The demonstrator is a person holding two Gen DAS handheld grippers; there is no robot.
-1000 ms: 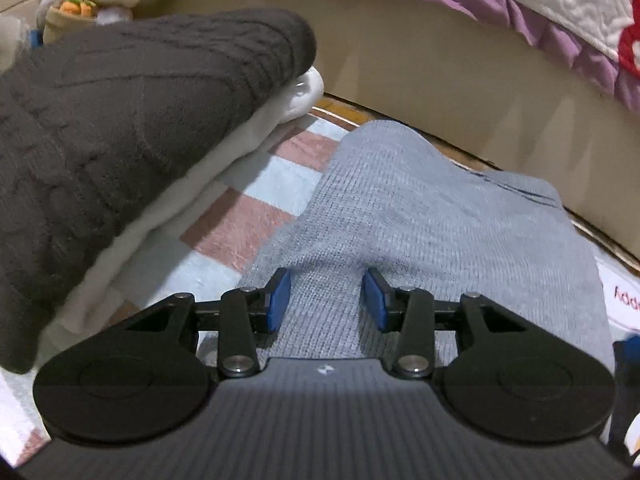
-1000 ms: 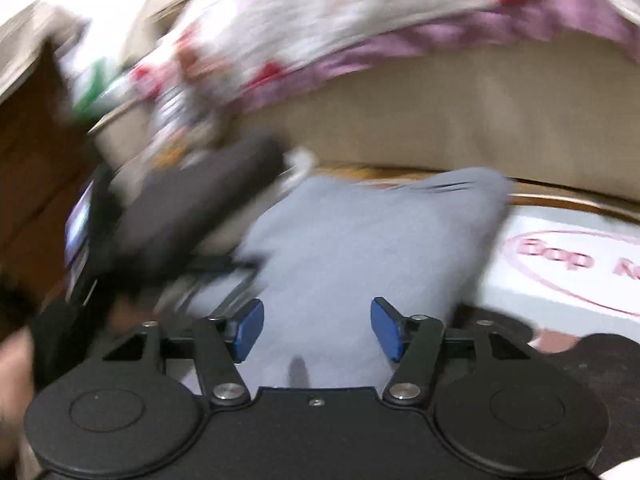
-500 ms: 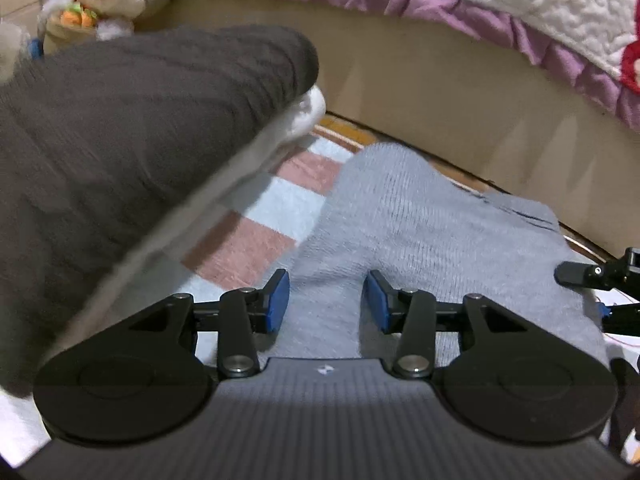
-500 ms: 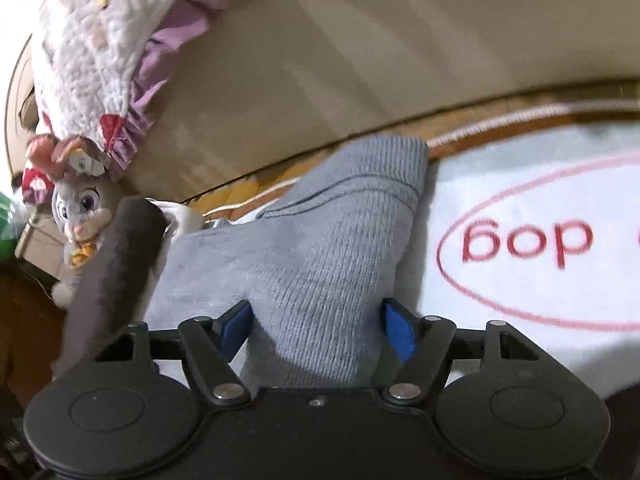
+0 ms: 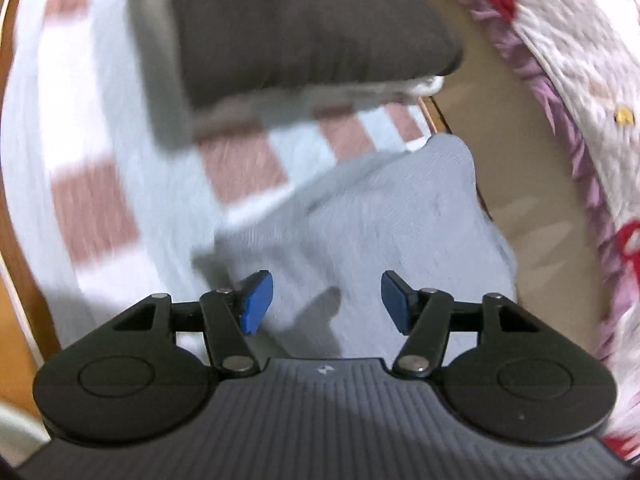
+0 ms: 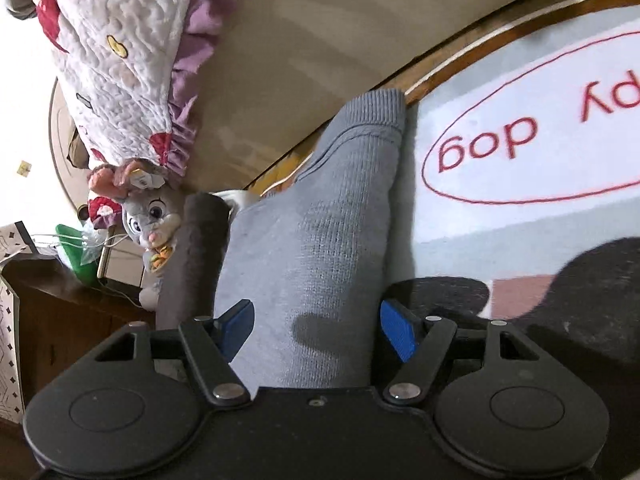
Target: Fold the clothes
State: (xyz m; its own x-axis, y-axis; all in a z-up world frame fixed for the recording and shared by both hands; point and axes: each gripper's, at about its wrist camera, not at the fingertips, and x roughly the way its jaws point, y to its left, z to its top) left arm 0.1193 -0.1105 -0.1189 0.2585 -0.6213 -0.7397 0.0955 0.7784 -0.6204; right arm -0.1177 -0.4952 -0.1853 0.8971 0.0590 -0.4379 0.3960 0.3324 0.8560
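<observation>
A folded dark grey sweater (image 5: pixel 304 24) on a white garment (image 5: pixel 160 92) lies beside the grey knit sweater (image 6: pixel 320 240) on the checked mat (image 5: pixel 92 208), below the quilt (image 6: pixel 120 52); a plush rabbit (image 6: pixel 152 220) sits behind. The left gripper (image 5: pixel 326 300) has swung since a second ago and opened wider; its view is smeared. The right gripper (image 6: pixel 316 328), jaws spread, straddles the sweater's folded edge, whose near end is hidden.
</observation>
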